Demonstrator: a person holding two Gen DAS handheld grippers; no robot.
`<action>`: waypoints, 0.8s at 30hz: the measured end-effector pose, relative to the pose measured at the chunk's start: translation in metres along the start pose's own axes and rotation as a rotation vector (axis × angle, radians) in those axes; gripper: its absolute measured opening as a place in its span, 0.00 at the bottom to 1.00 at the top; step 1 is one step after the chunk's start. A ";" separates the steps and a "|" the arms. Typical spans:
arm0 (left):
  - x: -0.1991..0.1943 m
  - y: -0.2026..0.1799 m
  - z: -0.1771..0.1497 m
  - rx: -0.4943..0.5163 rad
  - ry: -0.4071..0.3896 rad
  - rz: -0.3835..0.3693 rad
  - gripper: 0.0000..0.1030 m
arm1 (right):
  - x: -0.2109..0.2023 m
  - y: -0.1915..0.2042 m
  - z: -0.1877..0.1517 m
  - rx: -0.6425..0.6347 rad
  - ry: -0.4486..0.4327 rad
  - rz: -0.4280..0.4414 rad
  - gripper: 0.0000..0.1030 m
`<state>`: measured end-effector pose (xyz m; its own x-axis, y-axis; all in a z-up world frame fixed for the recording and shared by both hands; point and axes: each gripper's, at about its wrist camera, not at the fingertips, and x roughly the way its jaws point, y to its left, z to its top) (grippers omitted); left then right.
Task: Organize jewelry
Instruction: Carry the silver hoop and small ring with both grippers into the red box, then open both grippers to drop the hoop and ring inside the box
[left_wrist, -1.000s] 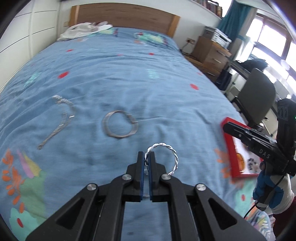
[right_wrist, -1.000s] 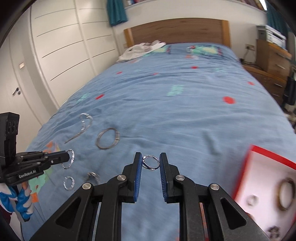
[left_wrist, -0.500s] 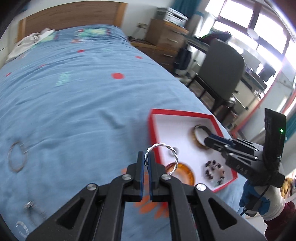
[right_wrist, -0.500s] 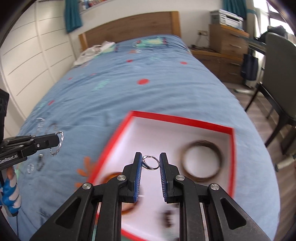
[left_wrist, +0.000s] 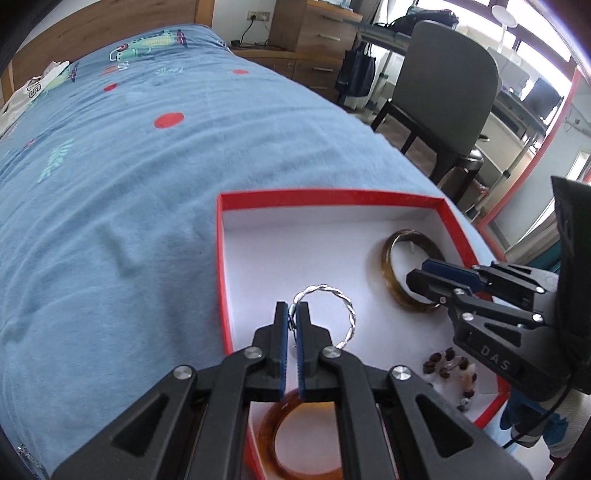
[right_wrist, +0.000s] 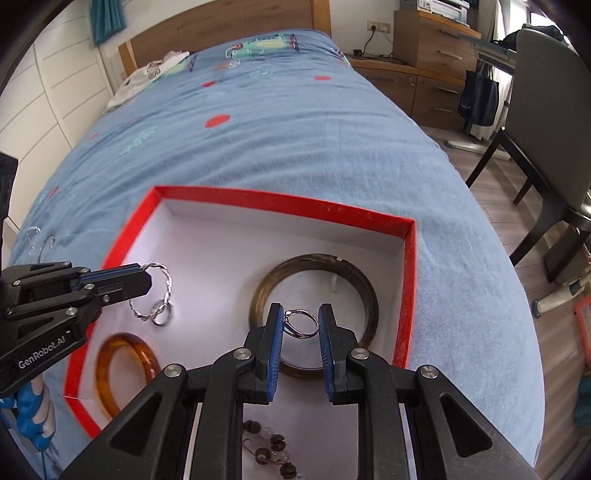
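Blue bedding (right_wrist: 295, 147) printed with red dots covers the bed, with a wooden headboard (right_wrist: 221, 33) at the far end, a wooden dresser (right_wrist: 432, 48) and a grey chair (left_wrist: 447, 85) alongside. On the bedding lies a red-rimmed white tray (right_wrist: 277, 201) holding a dark brown bangle (right_wrist: 314, 262), an amber bangle (right_wrist: 144, 354), a small silver ring (right_wrist: 163, 316) and a dark beaded bracelet (right_wrist: 266, 443). Over the tray's left part, the left gripper (left_wrist: 291, 314) has its jaws pinched narrow on a twisted silver bangle (left_wrist: 341, 299), which stands up from the tips clear of the tray floor. Over the dark brown bangle, the right gripper (right_wrist: 301, 323) holds a silver ring (right_wrist: 303, 323) between its blue pads, jaws partly closed around it. Two more silver pieces (right_wrist: 37, 238) lie on the bedding left of the tray.
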<state>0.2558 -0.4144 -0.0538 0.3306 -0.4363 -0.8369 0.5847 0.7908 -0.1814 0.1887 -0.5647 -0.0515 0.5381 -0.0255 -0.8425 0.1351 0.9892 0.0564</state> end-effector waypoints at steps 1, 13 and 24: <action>0.002 -0.001 0.000 0.001 0.004 -0.001 0.03 | 0.001 0.000 0.000 -0.007 0.003 -0.002 0.19; 0.011 -0.008 0.002 0.010 0.026 0.047 0.05 | -0.003 0.011 -0.001 -0.070 0.032 -0.019 0.21; -0.042 -0.011 -0.014 0.003 -0.031 0.062 0.23 | -0.038 0.017 -0.008 -0.013 -0.027 0.009 0.34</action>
<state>0.2249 -0.3988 -0.0241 0.3889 -0.3993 -0.8303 0.5646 0.8154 -0.1277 0.1645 -0.5457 -0.0228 0.5614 -0.0197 -0.8273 0.1189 0.9913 0.0570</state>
